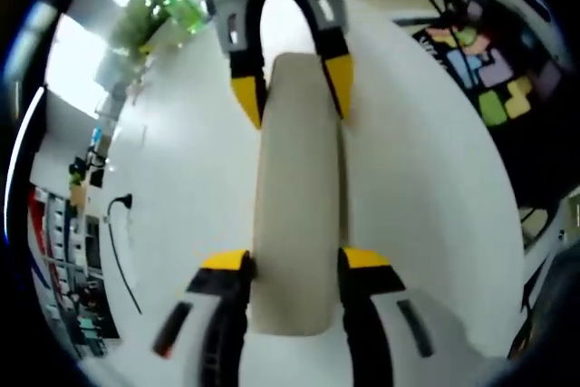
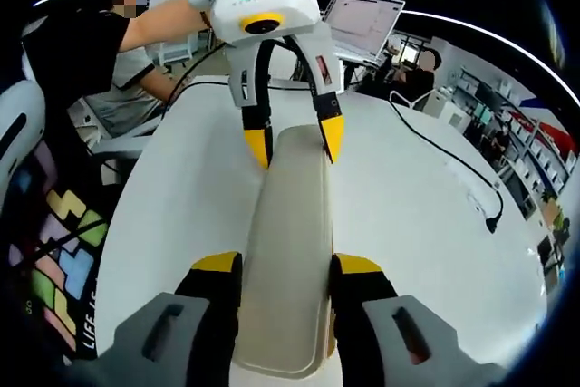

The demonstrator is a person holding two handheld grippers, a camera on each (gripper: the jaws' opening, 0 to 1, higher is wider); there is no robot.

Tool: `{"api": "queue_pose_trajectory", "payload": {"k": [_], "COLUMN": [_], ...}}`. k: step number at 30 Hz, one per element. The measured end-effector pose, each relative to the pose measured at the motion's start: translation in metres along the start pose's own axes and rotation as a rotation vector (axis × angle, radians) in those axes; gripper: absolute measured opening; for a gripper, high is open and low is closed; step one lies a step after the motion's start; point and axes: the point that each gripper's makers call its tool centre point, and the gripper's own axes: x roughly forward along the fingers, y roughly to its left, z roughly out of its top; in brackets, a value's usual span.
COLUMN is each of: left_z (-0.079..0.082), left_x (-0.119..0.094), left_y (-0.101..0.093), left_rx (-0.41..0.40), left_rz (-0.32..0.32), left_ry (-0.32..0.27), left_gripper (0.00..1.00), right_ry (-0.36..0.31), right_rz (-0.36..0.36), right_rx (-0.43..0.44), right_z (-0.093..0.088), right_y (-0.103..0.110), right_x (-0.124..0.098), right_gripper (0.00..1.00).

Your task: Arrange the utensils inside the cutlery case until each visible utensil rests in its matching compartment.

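Left claw [image 1: 294,265] and right claw [image 2: 285,269] each clamp one end of the closed case [image 1: 296,197].

In the left gripper view the near jaws press both long sides of the beige case, with the right claw [image 1: 292,88] pinching its far end; in the right gripper view the roles swap, the left claw [image 2: 293,138] at the far end of the case [image 2: 288,251]. Both claws are narrowed to the case's width and grip only it. The case lies lengthwise between them over the white surface [image 1: 181,188]; whether it rests on it or is lifted I cannot tell. The lid looks shut and no utensils show. Judged risk: the smooth, rounded shell could slip or twist if one claw pulls unevenly, or the lid could spring open and spill its contents.
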Motion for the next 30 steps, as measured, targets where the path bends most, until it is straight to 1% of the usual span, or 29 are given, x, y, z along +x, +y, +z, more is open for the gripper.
{"api": "queue_pose_trajectory", "payload": {"k": [2, 5, 9, 13, 21, 22, 25, 30], "left_z": [-0.0006, -0.0018, -0.0044, -0.0069, -0.0082, -0.0087, -0.0083, -0.0080], "left_x": [-0.0017, -0.0052, -0.0055, -0.0042, 0.0001, 0.0004, 0.0013, 0.0032], "left_y": [-0.0006, 0.0021, 0.0025, 0.0004, 0.0021, 0.0014, 0.0030, 0.0046], "left_rx": [-0.021, -0.032, -0.054, -0.067, -0.063, -0.066, -0.071, -0.106], "left_rz": [-0.017, -0.020, -0.039, -0.074, -0.124, -0.135, -0.153, -0.194], "left_ry": [-0.001, 0.005, 0.019, 0.038, 0.066, 0.073, 0.079, 0.080], "left_gripper": [0.40, 0.40, 0.40, 0.40, 0.40, 0.40, 0.40, 0.40], "right_ry": [0.003, 0.003, 0.011, 0.029, 0.029, 0.021, 0.012, 0.001], "right_rz": [0.027, 0.034, 0.049, 0.068, 0.078, 0.086, 0.087, 0.083], "right_rx": [0.010, 0.002, -0.010, -0.003, 0.015, 0.029, 0.032, 0.038], "right_z": [0.0019, 0.0064, 0.0096, 0.0071, 0.0030, 0.0032, 0.0026, 0.0006], "right_y": [-0.0010, -0.0019, -0.0051, -0.0034, -0.0036, -0.0033, -0.0041, -0.0093], "right_x": [-0.0003, -0.0018, -0.0011, 0.0031, 0.0042, 0.0040, 0.0032, 0.0014], "right_gripper": [0.39, 0.39, 0.39, 0.39, 0.39, 0.39, 0.39, 0.40]}}
